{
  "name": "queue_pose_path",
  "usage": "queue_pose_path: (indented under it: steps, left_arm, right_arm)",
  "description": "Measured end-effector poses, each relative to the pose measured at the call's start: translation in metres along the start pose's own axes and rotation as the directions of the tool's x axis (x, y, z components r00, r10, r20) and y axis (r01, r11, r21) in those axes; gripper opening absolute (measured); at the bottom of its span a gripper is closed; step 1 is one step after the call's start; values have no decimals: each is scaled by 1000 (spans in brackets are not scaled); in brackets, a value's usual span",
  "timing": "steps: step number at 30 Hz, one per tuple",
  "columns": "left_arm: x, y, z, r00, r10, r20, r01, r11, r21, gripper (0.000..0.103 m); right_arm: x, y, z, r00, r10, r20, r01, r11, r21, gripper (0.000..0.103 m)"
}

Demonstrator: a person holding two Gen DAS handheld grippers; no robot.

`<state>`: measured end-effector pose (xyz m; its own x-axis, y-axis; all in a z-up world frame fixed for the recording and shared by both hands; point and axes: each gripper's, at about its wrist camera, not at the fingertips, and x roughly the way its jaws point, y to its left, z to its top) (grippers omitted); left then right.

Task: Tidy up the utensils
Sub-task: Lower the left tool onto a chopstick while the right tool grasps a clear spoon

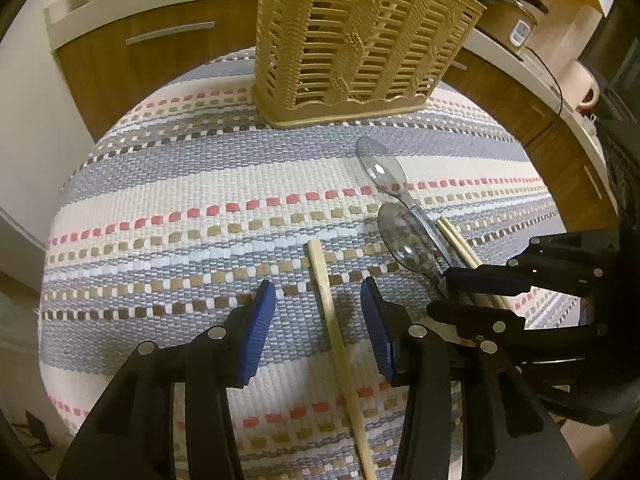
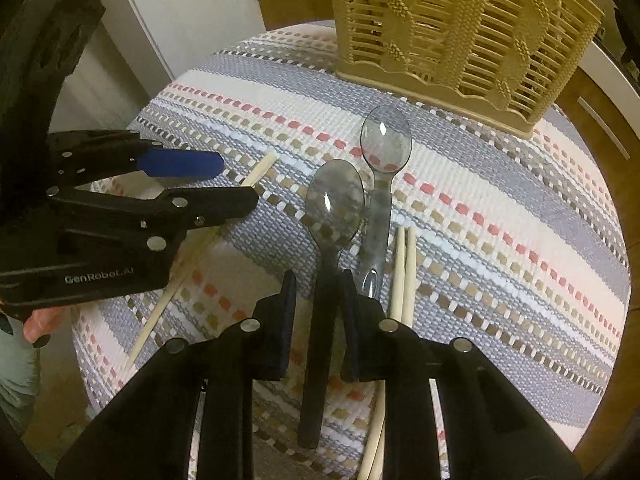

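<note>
A tan slatted utensil basket (image 1: pixel 356 36) stands at the far side of the striped cloth (image 1: pixel 200 184); it also shows in the right wrist view (image 2: pixel 460 28). My left gripper (image 1: pixel 318 304) is open, its blue pads on either side of a single wooden chopstick (image 1: pixel 336 328). My right gripper (image 2: pixel 318 300) straddles the dark handle of a smoky plastic spoon (image 2: pixel 336 204), jaws narrowly apart around it. A second clear spoon (image 2: pixel 386 144) lies just right of it, beside a pair of chopsticks (image 2: pixel 404 268).
Wooden cabinets with a white counter (image 1: pixel 160 36) lie behind the table. A kettle and small appliances (image 1: pixel 516 20) stand at the back right. The left gripper (image 2: pixel 216 184) shows in the right wrist view, close to the spoons.
</note>
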<state>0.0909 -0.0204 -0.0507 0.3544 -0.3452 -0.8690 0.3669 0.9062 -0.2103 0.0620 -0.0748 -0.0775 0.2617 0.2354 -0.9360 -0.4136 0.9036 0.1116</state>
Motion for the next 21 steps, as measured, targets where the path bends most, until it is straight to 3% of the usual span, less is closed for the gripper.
queue_pose_path:
  steps: [2, 8, 13, 15, 18, 21]
  left_arm:
    - [3, -7, 2, 999, 36, -27, -35, 998, 44, 40]
    - [11, -33, 6, 979, 168, -114, -145, 971, 191, 38]
    - [14, -51, 7, 972, 192, -137, -155, 957, 244, 9]
    - [14, -56, 4, 970, 213, -117, -180, 952, 246, 7]
    - [10, -57, 0, 977, 198, -85, -176, 960, 218, 4]
    - [-6, -51, -1, 993, 118, -11, -115, 981, 158, 4]
  right_arm:
    - [1, 7, 0, 999, -42, -19, 41, 998, -40, 12]
    - [-3, 8, -10, 992, -33, -119, 28, 999, -39, 10]
    - [-8, 4, -18, 993, -30, -116, 28, 999, -22, 10]
    - [-13, -1, -25, 994, -19, -107, 19, 1000, -6, 10]
    - [-21, -10, -33, 996, 2, -89, 0, 1000, 22, 10]
    - [-36, -20, -41, 998, 29, -46, -27, 999, 43, 10]
